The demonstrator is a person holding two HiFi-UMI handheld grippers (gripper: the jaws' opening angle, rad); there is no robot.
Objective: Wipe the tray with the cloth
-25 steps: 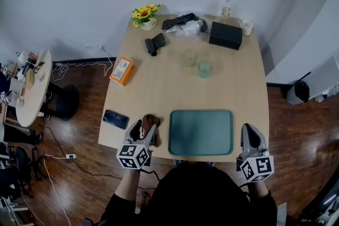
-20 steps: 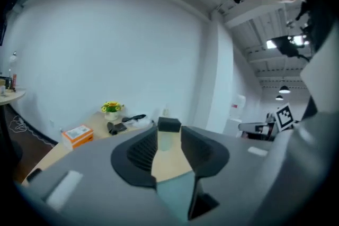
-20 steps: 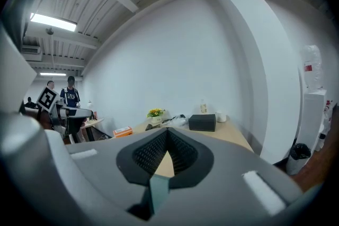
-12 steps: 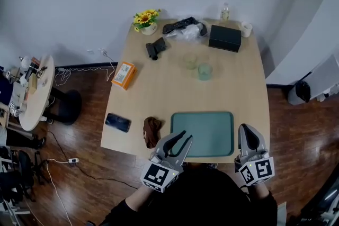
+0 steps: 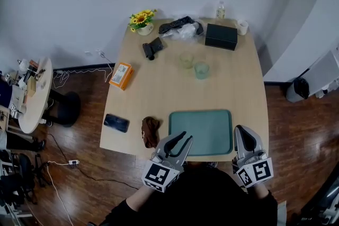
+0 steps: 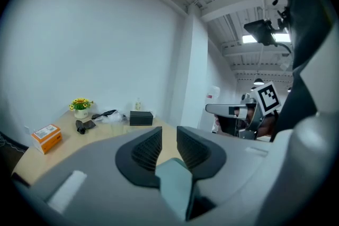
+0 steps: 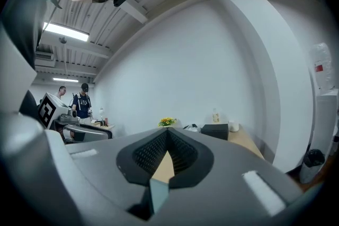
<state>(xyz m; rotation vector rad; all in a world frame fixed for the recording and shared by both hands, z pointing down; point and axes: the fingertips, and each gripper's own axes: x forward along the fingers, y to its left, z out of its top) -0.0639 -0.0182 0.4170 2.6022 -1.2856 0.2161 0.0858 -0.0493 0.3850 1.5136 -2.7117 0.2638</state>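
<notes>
A green tray [image 5: 201, 132] lies at the near edge of the wooden table [image 5: 159, 92]. The crumpled brown cloth [image 5: 150, 131] rests on the table just left of the tray, and nothing touches it. My left gripper [image 5: 183, 139] hovers over the tray's near left corner, right of the cloth. Its jaws are shut down to a sliver, and the left gripper view [image 6: 169, 137] shows nothing between them. My right gripper [image 5: 242, 132] is shut and empty at the tray's near right corner. In the right gripper view [image 7: 168, 137] its pads meet.
A black phone [image 5: 116, 123] lies left of the cloth and an orange box [image 5: 121, 75] at the left edge. Two glasses [image 5: 201, 69] stand mid-table. At the far end are a black box [image 5: 221, 36], sunflowers [image 5: 141, 21] and a bag [image 5: 180, 26].
My left gripper was over the cloth with its jaws wide. It has drawn back to the right near the tray and its jaws have come together. The cloth stayed on the table.
</notes>
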